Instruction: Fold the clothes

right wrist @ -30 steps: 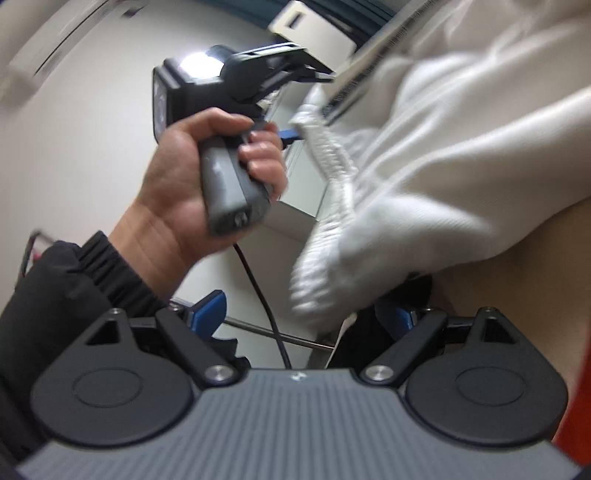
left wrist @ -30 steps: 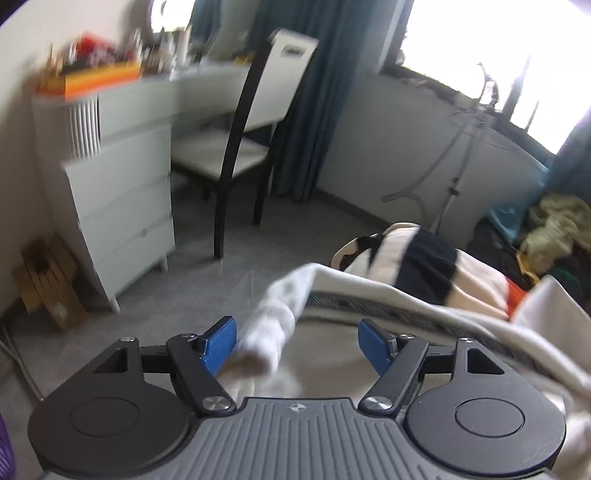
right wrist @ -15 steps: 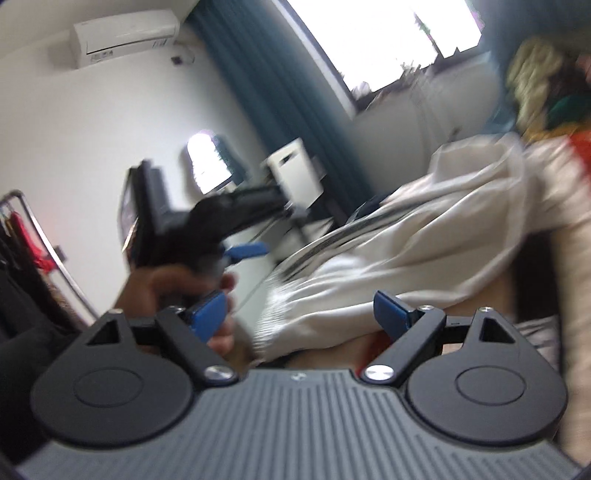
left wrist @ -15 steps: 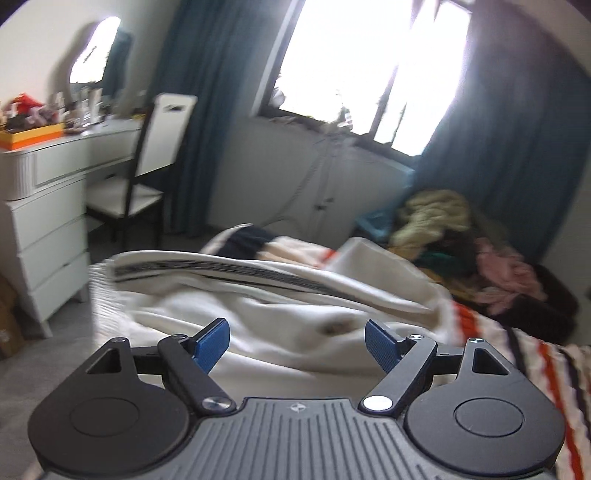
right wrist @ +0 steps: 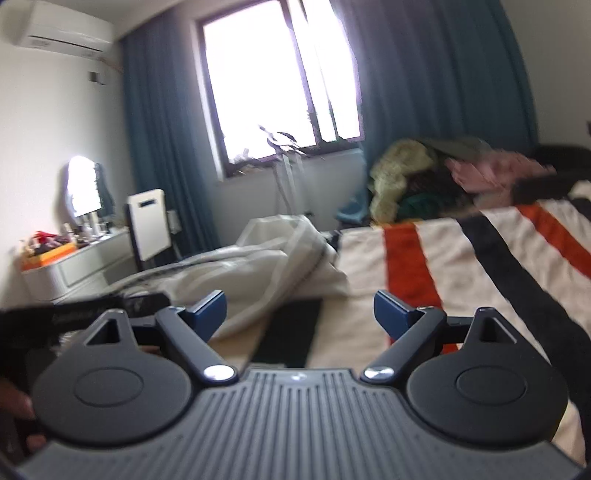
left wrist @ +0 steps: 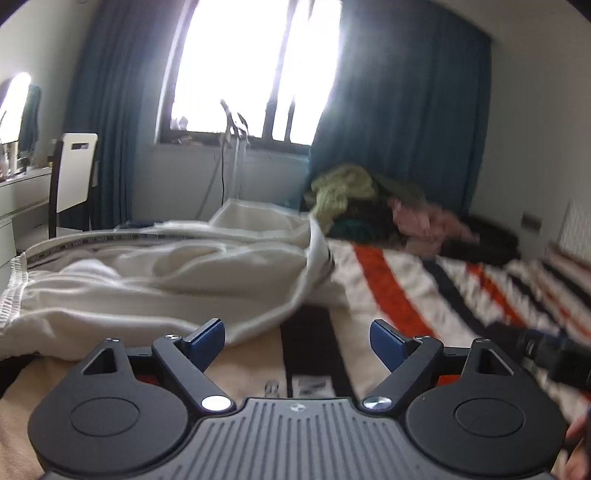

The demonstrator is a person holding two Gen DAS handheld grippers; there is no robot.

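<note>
air conditioner [right wrist: 62, 29] right view only, perhaps blurred

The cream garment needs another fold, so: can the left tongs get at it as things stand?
Probably yes. The left tongs are open and empty, and the cream garment lies on the striped blanket just ahead of their left finger, with nothing between.

Left hand-held gripper [left wrist: 297, 338] and right hand-held gripper [right wrist: 300, 309]: each has a grey ribbed housing bearing a small round emblem, flanked by two black discs with circular insets. Black linkage arms with triangular cut-outs pivot on silver screws; smaller screws cap the outer joints. Fingers carry blue rectangular pads [left wrist: 207, 336].
</note>
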